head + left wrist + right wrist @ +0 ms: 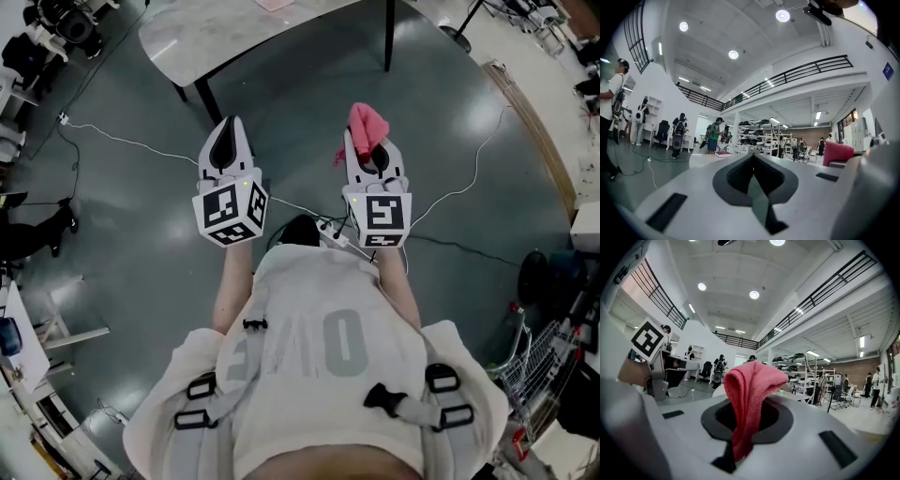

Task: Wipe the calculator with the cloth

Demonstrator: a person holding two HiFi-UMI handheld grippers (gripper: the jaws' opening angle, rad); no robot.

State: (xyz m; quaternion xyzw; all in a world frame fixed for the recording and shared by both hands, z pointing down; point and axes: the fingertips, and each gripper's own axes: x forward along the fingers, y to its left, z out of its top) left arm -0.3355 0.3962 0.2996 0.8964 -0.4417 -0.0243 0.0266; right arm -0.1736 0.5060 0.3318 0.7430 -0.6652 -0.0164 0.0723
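My right gripper (pixel 367 142) is held level in front of my chest, shut on a pink-red cloth (pixel 367 122) that stands up in a fold out of its jaws. The right gripper view shows the cloth (pixel 751 390) pinched between the closed jaws and draped over them. My left gripper (pixel 230 124) is level beside it, shut and empty; in its own view the left gripper (pixel 753 157) has its jaws meeting with nothing between them. The cloth (pixel 836 153) shows at that view's right edge. No calculator is visible in any view.
A grey-white table (pixel 234 33) with dark legs stands ahead of me. A white cable (pixel 122 139) and a power strip (pixel 328 228) lie on the dark floor. A wire cart (pixel 534 366) is at my right. Several people (pixel 712 136) stand in the hall.
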